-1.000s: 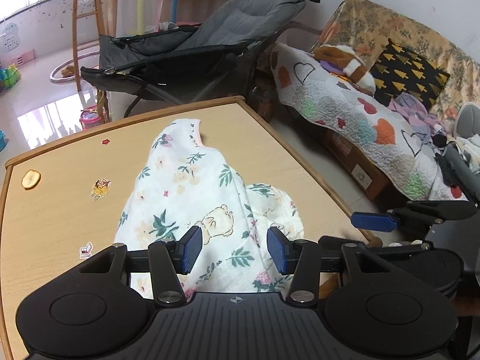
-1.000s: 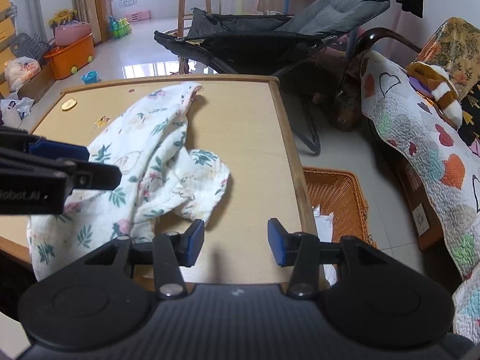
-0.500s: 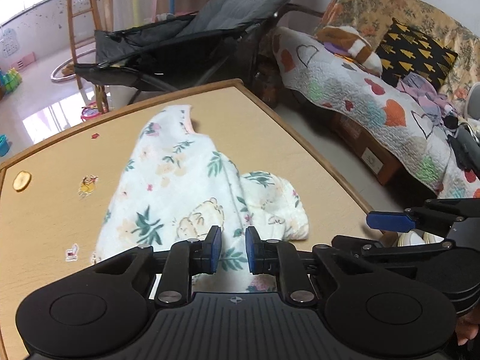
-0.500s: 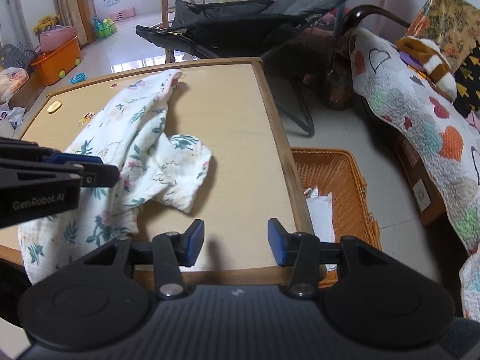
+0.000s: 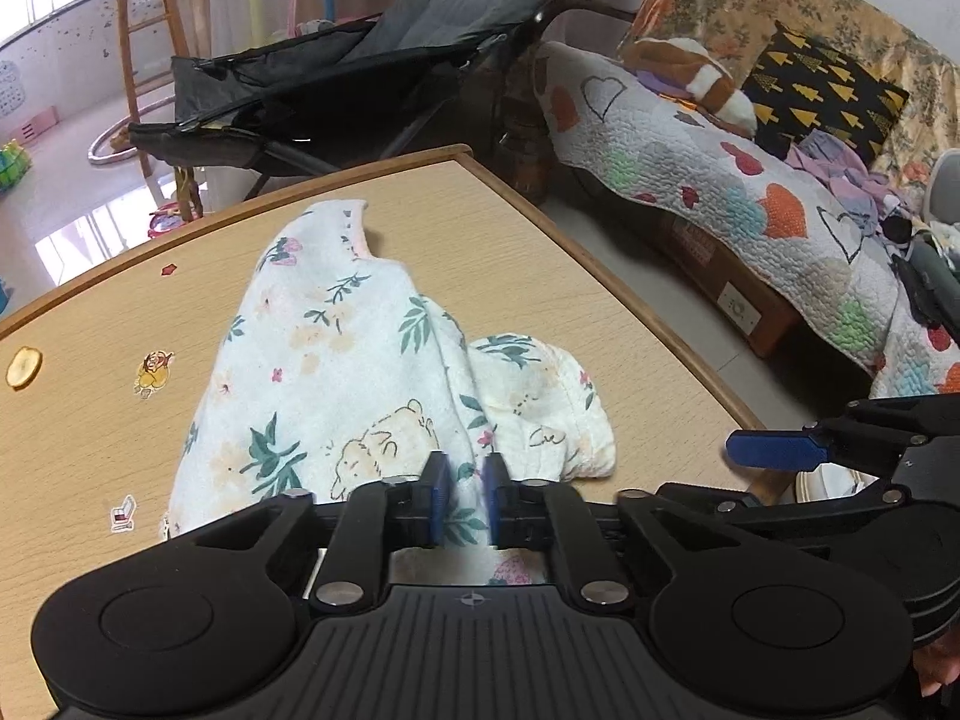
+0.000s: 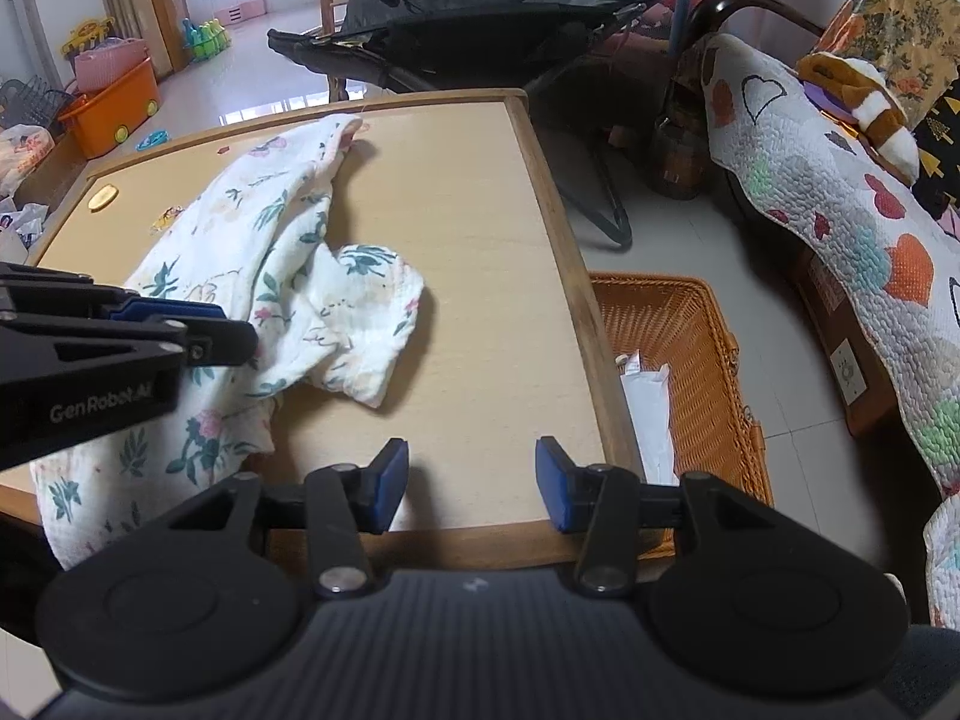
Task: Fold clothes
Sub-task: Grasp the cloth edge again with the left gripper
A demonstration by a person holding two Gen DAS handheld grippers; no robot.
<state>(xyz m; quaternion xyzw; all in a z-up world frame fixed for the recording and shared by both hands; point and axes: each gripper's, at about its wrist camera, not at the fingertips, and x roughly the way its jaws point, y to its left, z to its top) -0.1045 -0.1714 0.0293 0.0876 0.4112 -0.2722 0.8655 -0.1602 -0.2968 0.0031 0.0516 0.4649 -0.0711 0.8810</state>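
While the left tool (image 5: 462,495) is closing on a ridge of the floral garment (image 5: 336,360) at lower centre and the right tool (image 6: 471,483) hangs open and empty, a thin pinch may slip when lifted off the surface (image 5: 528,276).

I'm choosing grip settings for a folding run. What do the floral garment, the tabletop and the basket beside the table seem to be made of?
Floral garment: soft, matte woven cotton by the look, possibly muslin; it crumples and drapes limply.
Tabletop: pale wood-grain laminate, probably, smooth with a low sheen, framed by a darker raised wooden edge.
Basket: orange-brown woven wicker or rattan; the weave pattern shows on its walls.
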